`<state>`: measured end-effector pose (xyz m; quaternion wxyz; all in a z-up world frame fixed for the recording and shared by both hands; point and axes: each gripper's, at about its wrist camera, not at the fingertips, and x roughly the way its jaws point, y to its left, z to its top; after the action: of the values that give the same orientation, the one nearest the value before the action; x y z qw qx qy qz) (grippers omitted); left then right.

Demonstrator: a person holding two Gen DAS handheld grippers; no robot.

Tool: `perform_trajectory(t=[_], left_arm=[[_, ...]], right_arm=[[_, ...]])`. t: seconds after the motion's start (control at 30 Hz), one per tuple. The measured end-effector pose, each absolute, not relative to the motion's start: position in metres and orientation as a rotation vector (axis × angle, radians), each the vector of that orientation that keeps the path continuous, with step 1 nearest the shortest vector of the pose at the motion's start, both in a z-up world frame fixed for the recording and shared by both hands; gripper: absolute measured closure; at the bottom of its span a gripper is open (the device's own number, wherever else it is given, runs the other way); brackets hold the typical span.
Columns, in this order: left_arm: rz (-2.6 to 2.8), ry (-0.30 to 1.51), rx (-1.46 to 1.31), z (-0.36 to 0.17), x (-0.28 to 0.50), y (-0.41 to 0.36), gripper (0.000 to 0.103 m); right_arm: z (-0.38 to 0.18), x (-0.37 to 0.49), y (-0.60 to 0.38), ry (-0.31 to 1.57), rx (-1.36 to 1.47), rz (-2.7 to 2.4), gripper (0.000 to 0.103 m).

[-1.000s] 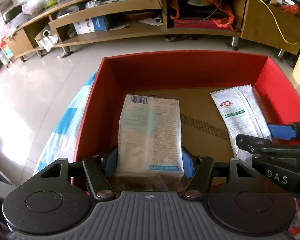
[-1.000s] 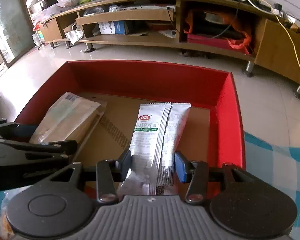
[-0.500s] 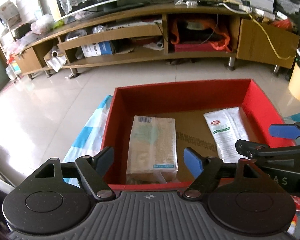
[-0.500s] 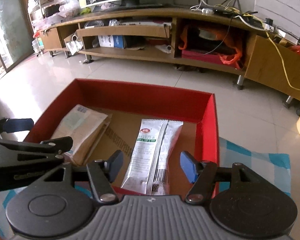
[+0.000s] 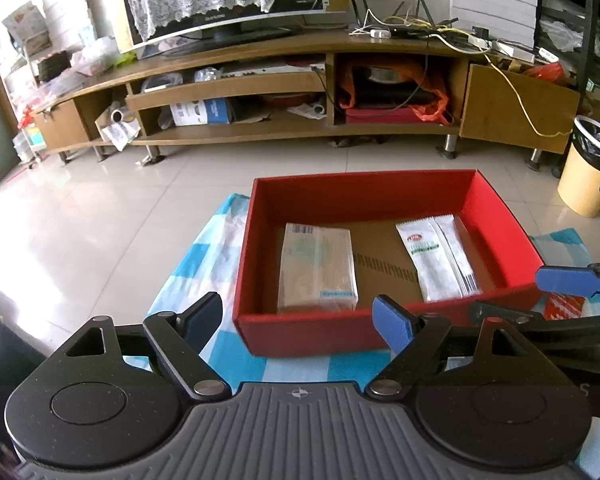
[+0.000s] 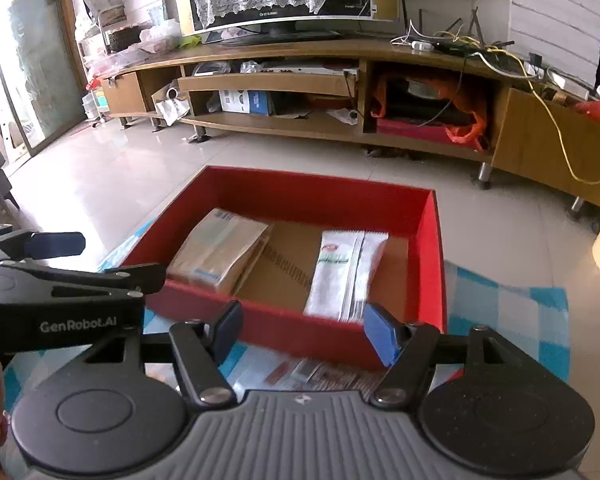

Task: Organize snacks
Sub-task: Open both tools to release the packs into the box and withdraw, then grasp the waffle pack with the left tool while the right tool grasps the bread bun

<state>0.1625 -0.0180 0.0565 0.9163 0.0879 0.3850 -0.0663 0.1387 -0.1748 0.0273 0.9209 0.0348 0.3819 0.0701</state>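
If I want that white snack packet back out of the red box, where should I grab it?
Grip the white packet across its narrow width at the near end, coming from above over the red box near wall. It lies flat and lengthwise, with bare cardboard on both sides.

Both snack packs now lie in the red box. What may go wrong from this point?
1. More packets lie on the checked cloth just under the right gripper, whose jaws are opening; a low reach may crush them.
2. The left gripper, jaws also opening, hangs close to the red box near wall and might knock it.
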Motion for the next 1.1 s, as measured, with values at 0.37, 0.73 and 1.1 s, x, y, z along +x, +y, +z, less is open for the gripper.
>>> perform_trajectory(t=[0.37,0.73,1.1], left_arm=[[-0.164,0.832,0.184,0.049,0.129,-0.005,0.016],[-0.191,0.915,0.174,0.033,0.105,0.015,0.015],[-0.170,0.975,0.098,0.029,0.101,0.038,0.009]], right_arm=[[0.017,0.103,-0.166,0.838,0.101,0.164,0.037],[0.002,0.077,-0.153,0.905,0.103,0.183,0.036],[-0.009,0.090,-0.170,0.956,0.218,0.175,0.034]])
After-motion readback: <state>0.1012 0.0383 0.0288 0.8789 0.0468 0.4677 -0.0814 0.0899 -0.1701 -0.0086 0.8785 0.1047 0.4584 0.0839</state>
